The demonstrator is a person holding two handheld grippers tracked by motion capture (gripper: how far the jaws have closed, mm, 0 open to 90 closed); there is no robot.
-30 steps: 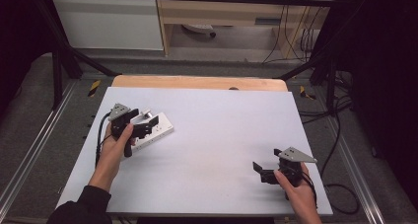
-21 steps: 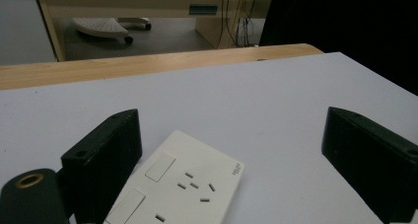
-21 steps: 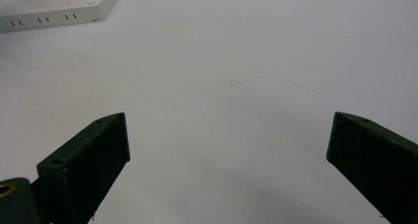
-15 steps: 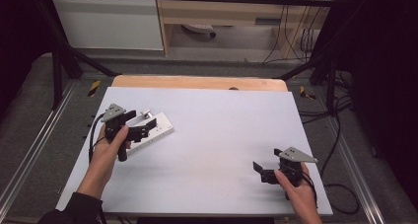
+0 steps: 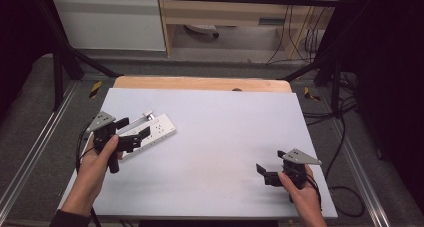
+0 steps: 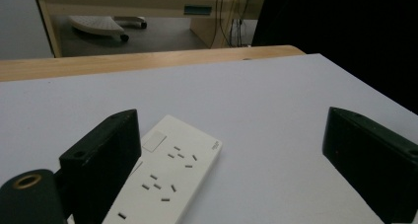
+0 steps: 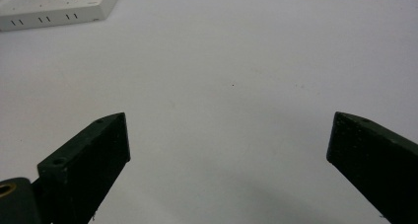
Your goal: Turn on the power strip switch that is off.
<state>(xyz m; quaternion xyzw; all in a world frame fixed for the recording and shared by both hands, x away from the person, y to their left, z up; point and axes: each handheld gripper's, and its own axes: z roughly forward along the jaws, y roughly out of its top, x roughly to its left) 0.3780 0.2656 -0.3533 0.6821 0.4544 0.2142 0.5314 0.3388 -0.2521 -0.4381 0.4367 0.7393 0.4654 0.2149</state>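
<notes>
Now my left gripper (image 5: 131,132) hangs wide open over the power strip (image 5: 152,132), frame left; my right gripper (image 5: 270,170) gapes, lower right.

The power strip (image 5: 152,132) is white, dotted with small dark socket slots in groups, and carries a plain pale square near one end. Both tools, the left tool (image 5: 131,133) and the right tool (image 5: 270,169), are black, each topped by a grey three-cornered plate; a brass-coloured ring shows at the base of each near jaw in the gripper views. The desk (image 5: 225,137) is pale bluish-white, with a light wooden strip along its far edge. The floor (image 5: 35,132) is dark grey.
</notes>
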